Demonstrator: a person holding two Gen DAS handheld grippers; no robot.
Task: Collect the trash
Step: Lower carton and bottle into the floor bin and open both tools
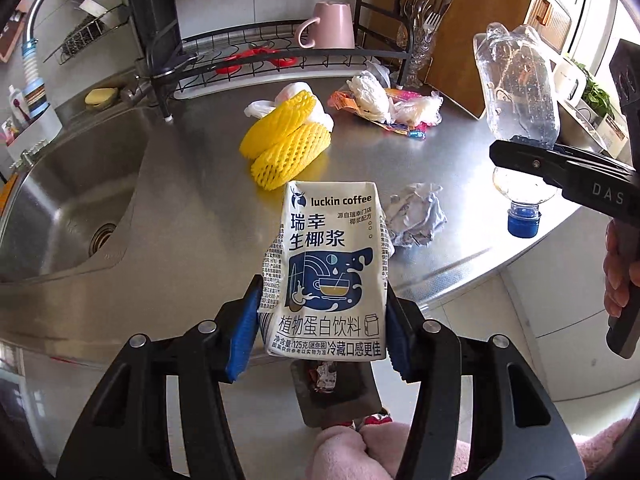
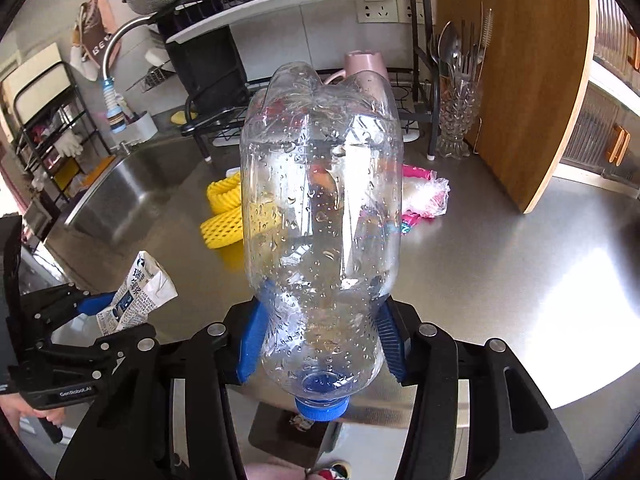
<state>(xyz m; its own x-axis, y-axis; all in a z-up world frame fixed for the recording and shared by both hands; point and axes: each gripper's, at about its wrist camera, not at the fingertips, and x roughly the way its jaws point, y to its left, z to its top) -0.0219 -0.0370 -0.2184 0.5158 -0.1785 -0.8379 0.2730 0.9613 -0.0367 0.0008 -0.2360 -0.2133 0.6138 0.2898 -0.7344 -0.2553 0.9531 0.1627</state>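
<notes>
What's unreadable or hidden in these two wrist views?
- Bin below the counter edge: left wrist view, mostly covered by the coconut milk carton and left gripper; contents unclear.
- Snack wrappers: right wrist view, largely behind the plastic bottle held in the right gripper.
- Crumpled paper: print illegible.

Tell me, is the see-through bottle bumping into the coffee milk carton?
Apart. The left wrist view shows bare steel counter between the bottle at right and the carton in the middle.
</notes>
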